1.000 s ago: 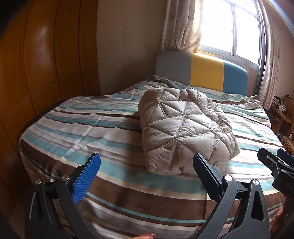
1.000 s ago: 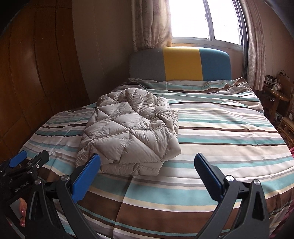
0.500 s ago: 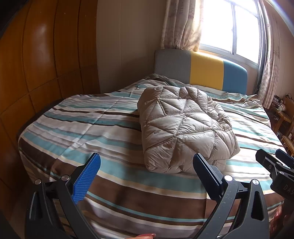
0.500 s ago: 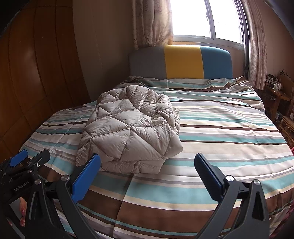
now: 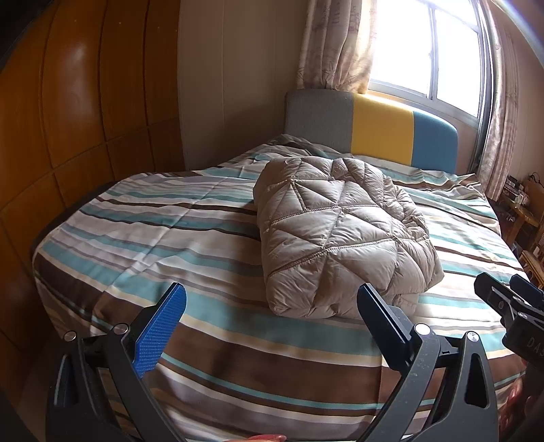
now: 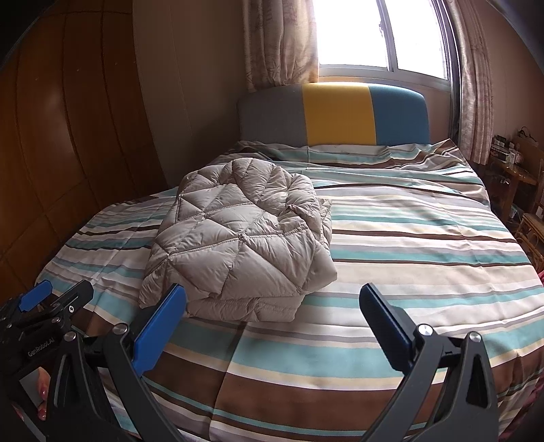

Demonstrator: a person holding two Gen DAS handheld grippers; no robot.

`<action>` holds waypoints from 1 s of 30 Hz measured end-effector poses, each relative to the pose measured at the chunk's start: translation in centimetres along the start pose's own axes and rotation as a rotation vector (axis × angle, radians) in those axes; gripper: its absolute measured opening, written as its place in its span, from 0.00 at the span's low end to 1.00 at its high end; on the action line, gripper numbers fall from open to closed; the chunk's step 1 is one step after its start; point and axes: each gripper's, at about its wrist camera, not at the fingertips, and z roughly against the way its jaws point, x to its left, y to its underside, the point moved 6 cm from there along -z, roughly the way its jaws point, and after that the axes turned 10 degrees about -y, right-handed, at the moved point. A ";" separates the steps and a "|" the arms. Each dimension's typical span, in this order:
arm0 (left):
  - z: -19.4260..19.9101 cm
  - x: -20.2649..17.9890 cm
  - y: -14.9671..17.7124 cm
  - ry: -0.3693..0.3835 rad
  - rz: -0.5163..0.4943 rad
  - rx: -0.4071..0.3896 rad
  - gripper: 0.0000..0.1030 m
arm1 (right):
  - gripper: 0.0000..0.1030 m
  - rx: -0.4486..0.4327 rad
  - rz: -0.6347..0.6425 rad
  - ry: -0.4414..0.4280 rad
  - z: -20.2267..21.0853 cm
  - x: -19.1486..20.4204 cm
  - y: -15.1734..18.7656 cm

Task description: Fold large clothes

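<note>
Nearest, left tool (image 5: pixel 272 306) spread wide, pinching nothing, held over the foot of the bed (image 5: pixel 142 244). Alongside, right tool (image 6: pixel 272 306) likewise gaping and empty. Beyond both, folded beige quilted jacket (image 6: pixel 238 238) lying as a bundle on the striped cover, clear of either tool. Farther back, grey, yellow and blue headboard (image 6: pixel 335 115) under a bright window (image 6: pixel 380 30).

We see daylight pouring through the window (image 6: pixel 380 34), blown out to plain white. The wooden wall panels (image 5: pixel 78 88) carry a soft glare patch. The bed (image 6: pixel 408 238) is evenly lit, its near edge dimmer. Fisheye bending curves both views' edges, and the corners go dark.
</note>
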 end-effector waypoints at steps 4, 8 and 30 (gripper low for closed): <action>0.0 0.0 0.0 -0.002 0.000 -0.003 0.97 | 0.98 -0.001 0.003 -0.001 0.0 0.0 0.0; 0.1 -0.2 0.1 -0.005 -0.001 -0.005 0.97 | 0.98 -0.002 0.003 -0.001 0.0 0.1 0.0; 0.0 -0.9 0.5 0.028 -0.019 0.013 0.97 | 0.98 0.011 -0.009 -0.007 -0.1 -0.3 0.3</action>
